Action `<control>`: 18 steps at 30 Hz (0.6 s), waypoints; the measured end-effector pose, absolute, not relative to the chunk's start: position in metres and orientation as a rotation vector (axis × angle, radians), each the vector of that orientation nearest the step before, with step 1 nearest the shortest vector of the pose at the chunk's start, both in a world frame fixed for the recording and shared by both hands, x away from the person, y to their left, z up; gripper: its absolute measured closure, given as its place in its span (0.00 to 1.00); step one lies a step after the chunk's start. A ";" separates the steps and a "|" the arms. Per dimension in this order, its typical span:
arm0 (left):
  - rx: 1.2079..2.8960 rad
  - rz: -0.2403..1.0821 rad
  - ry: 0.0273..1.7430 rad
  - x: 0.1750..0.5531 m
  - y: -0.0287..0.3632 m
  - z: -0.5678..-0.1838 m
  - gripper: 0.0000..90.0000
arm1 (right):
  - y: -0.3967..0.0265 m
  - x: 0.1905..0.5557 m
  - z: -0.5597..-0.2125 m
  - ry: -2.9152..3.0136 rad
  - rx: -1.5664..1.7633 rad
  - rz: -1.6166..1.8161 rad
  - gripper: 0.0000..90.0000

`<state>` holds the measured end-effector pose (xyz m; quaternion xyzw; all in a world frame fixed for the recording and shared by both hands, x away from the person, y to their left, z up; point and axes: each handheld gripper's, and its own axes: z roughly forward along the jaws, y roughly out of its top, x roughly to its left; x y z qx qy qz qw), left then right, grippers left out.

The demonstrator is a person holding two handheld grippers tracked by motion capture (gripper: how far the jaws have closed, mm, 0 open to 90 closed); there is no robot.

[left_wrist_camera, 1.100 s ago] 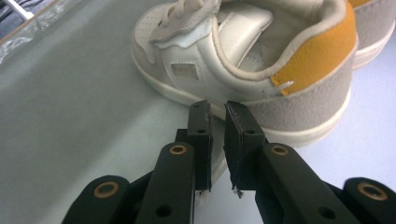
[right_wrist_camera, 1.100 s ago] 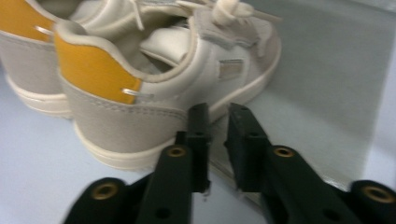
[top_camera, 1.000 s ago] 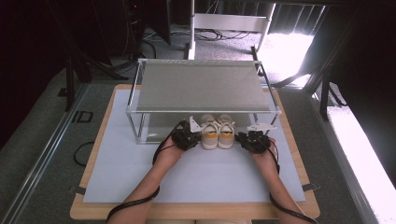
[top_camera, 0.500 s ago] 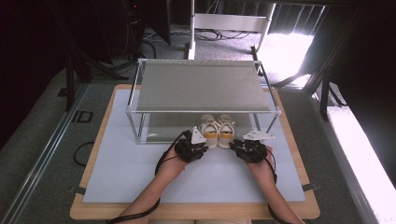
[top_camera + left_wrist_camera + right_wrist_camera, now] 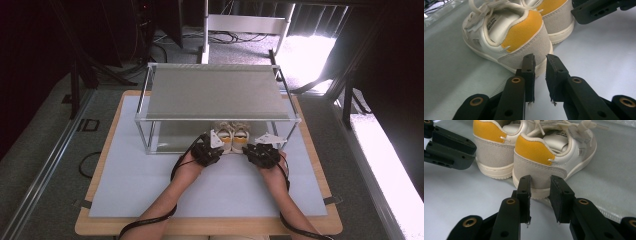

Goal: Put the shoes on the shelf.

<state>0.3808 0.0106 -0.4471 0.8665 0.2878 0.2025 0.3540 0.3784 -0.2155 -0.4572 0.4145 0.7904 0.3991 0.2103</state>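
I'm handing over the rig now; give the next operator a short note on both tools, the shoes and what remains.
Left tool: jaws slightly apart, just opened a little, empty, right behind the heel of the left cream suede shoe with yellow heel patch.
Right tool: the same behind the right matching shoe.
The pair stands side by side under the front edge of the clear metal-framed shelf box, heels toward the person.
Done: shoes released.
Left: probably withdraw both tools.

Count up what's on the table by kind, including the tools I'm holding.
Shoes: 2, left shoe and right shoe
Metal-framed shelf: 1
Hand-held grippers: 2, left hand-held gripper and right hand-held gripper
White mat: 1
Total: 6
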 end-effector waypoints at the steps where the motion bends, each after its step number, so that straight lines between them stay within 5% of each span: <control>1: 2.240 0.517 0.750 0.383 0.011 -0.447 0.85 | -0.214 0.381 -0.458 2.196 1.155 1.108 0.78; 14: 2.231 0.497 0.790 0.401 0.005 -0.451 0.85 | -0.212 0.401 -0.463 2.167 1.213 1.088 0.78; 18: 2.218 0.481 0.776 0.392 0.009 -0.450 0.79 | -0.215 0.395 -0.463 2.162 1.206 1.119 0.70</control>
